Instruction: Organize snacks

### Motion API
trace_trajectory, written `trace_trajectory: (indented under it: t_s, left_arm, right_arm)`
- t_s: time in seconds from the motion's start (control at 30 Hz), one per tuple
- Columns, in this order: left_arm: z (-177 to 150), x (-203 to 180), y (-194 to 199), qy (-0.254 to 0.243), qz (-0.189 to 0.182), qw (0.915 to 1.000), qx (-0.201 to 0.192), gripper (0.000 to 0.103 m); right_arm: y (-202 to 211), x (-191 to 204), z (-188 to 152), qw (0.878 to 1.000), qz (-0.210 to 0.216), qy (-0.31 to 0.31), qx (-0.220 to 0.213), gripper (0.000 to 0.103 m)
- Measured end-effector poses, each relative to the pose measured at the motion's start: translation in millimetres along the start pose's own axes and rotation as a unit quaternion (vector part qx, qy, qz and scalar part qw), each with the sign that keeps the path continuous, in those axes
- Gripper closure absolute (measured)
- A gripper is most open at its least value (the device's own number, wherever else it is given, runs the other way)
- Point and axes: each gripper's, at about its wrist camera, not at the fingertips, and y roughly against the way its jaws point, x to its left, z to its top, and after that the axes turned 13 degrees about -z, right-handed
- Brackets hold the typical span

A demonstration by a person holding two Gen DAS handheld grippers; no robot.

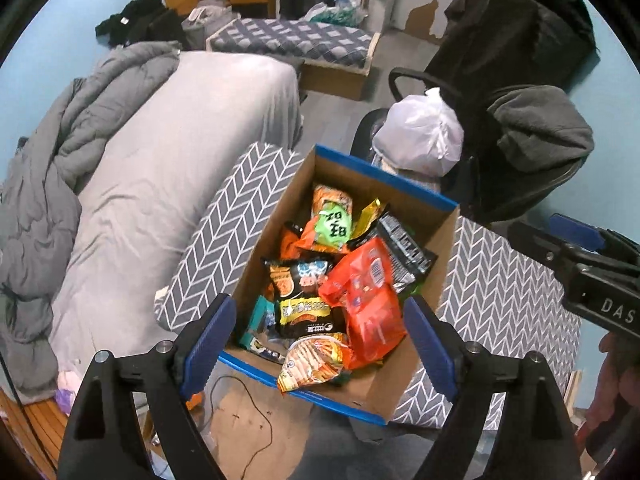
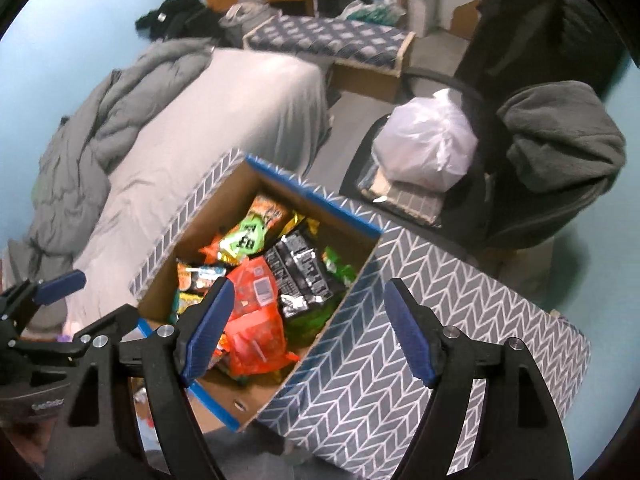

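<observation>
Left claw sits nearest the lens, jaws spread wide w/ nothing between them, hanging over the near end of the cardboard box. Right claw is likewise wide and empty, above the box's right wall and the chevron-print ottoman the box rests on; no desk here.

Snacks are all inside the box, piled loose: orange bag on top, black packet behind it, green-labelled pack toward the far end. A chips bag leans at the near rim, partly over the edge.

Risks, as I judge them:
- The chips bag looks like the weak spot; a nudge from either claw could tip it out onto the floor.
- The box overhangs the ottoman's near edge, soft top underneath. Pressing down on the near wall could tilt or slide the whole box off.
- Bags are slick and puffy, so a shallow pinch prob slips; a hard one crushes contents.
- Both claws are close together over one box, so they could clash if they go in at once.
</observation>
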Motion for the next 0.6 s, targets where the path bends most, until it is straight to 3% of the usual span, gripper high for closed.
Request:
trace_trajectory:
  t_s: [0.2, 0.6]
  left_arm:
    - [6.2, -1.4, 14.1, 0.015, -0.016, 0.9997, -0.01, 0.016]
    - [5.6, -26.9, 31.9, -0.04, 0.006, 0.9988, -0.027, 0.015]
  right_arm:
    - [29.5, -14.1, -3.3, 0.999, -0.01, -0.026, -0.027, 0.026]
    - [47.0, -26.7, -18.2, 0.998, -0.027, -0.056, -0.032, 0.026]
